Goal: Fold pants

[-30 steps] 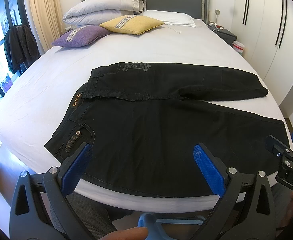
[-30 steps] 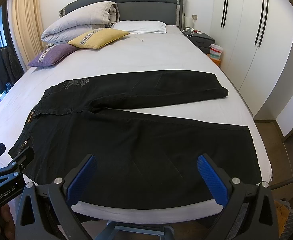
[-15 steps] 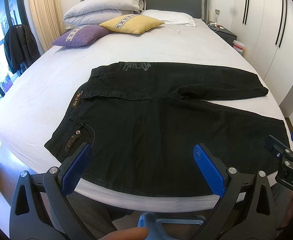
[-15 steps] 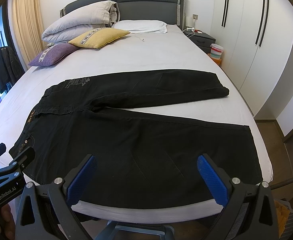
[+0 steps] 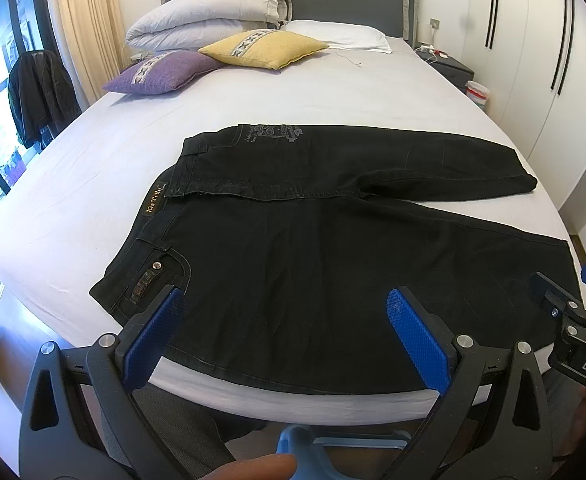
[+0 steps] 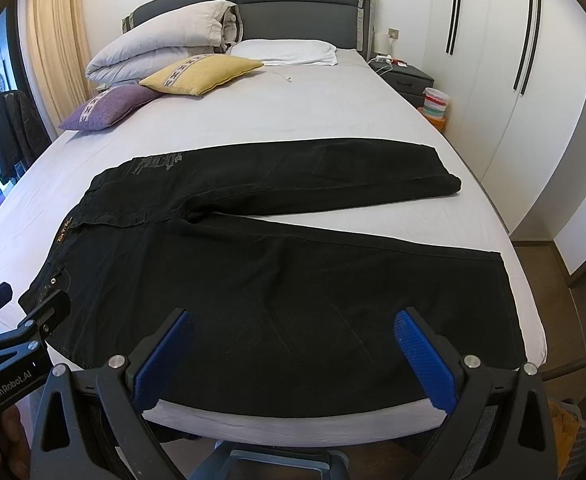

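Black pants (image 5: 313, 248) lie flat and spread open on the white bed, waistband to the left, both legs running right; they also show in the right wrist view (image 6: 285, 264). The far leg (image 6: 333, 180) lies apart from the near leg, which reaches the bed's front edge. My left gripper (image 5: 285, 300) is open and empty, hovering above the near edge by the waist pocket. My right gripper (image 6: 293, 320) is open and empty, above the near leg. Each gripper shows at the edge of the other's view.
The bed (image 5: 333, 100) carries a purple cushion (image 5: 161, 72), a yellow cushion (image 5: 265, 46) and pillows (image 5: 213, 20) at the headboard. A nightstand (image 6: 407, 74) and white wardrobe (image 6: 533, 100) stand right. A dark jacket (image 5: 37, 92) hangs left.
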`<action>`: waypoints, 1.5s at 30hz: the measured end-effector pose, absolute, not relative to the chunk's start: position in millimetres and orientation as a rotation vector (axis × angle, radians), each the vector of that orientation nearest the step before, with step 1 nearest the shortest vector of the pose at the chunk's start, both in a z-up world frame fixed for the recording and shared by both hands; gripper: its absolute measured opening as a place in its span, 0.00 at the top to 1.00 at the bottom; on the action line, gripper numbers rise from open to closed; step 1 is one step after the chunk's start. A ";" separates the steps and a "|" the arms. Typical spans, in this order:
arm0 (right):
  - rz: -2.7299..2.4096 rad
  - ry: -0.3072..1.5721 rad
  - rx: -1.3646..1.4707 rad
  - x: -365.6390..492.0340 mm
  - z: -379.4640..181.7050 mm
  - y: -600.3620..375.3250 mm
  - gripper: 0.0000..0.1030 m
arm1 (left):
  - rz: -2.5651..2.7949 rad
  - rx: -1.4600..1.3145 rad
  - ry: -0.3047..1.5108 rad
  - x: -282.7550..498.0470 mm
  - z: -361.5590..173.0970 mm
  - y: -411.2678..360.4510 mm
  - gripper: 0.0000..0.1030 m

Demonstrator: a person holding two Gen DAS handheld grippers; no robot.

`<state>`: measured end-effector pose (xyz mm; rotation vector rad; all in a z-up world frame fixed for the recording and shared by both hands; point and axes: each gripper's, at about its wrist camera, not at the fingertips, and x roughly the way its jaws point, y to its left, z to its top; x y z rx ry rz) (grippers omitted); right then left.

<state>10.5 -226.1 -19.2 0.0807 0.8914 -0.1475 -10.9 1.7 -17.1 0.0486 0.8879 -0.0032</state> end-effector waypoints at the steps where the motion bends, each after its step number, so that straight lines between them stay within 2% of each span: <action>1: -0.147 0.893 0.081 11.1 -18.8 -226.8 0.00 | -0.003 0.048 0.888 -10.4 -16.9 1.5 0.00; 24: -0.122 0.897 0.083 12.0 -20.2 -228.0 0.00 | -0.001 0.056 0.902 -4.8 -21.7 2.4 0.00; 31: 0.063 0.867 0.098 30.2 -16.6 -242.0 0.00 | -0.094 0.116 0.877 5.0 -29.1 4.6 0.00; 36: 0.228 0.830 0.109 71.2 -4.4 -274.4 0.00 | -0.173 0.225 0.875 48.2 -34.3 24.3 0.00; 45: 0.497 0.760 -0.024 177.8 6.4 -302.7 0.00 | -0.245 0.411 0.961 221.7 -48.1 68.8 0.00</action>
